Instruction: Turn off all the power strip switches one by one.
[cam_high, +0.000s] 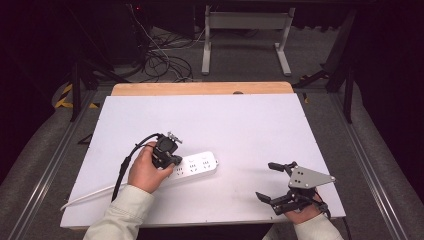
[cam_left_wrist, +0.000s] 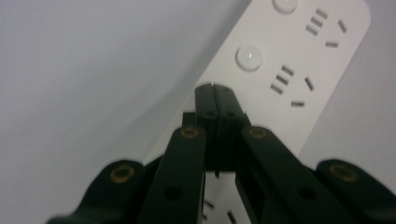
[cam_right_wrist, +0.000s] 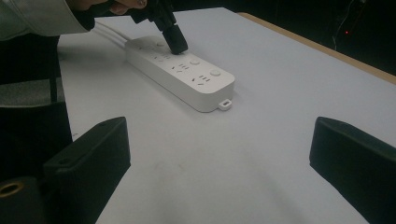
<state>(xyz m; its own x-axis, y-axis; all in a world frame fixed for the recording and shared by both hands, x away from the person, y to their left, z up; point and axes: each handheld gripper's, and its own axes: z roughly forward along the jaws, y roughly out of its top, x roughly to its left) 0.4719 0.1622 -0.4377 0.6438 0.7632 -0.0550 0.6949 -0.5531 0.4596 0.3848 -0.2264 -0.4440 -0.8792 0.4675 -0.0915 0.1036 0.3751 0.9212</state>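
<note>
The left gripper (cam_left_wrist: 215, 88) has its two black jaws pressed flat together with nothing between them; in the left gripper view only a hairline seam shows where the pads meet. The joined tips point down onto the top face of the white power strip (cam_high: 196, 165), at a spot near one of its round buttons (cam_left_wrist: 249, 57) and beside a set of socket slots. In the right gripper view the same closed tips (cam_right_wrist: 176, 44) stand on the strip's upper face, toward the end where the cable leaves it; whether they press a button or rest on the plastic beside it cannot be told. The left hand (cam_high: 146, 172) wraps the gripper's body from behind, with a pale sleeve running back to the near edge of the table.

The right gripper (cam_high: 276, 181) has its jaws spread wide apart, with nothing between them; in the right gripper view they frame a bare stretch of white surface. It sits near the table's (cam_high: 260, 125) near right corner, well apart from the strip, held by the right hand (cam_high: 302, 215) at the near edge.

The power strip lies flat on the white table top, left of centre and toward the near edge, its long axis roughly parallel to that edge. Its white cable (cam_high: 90, 197) trails off toward the near left corner.
</note>
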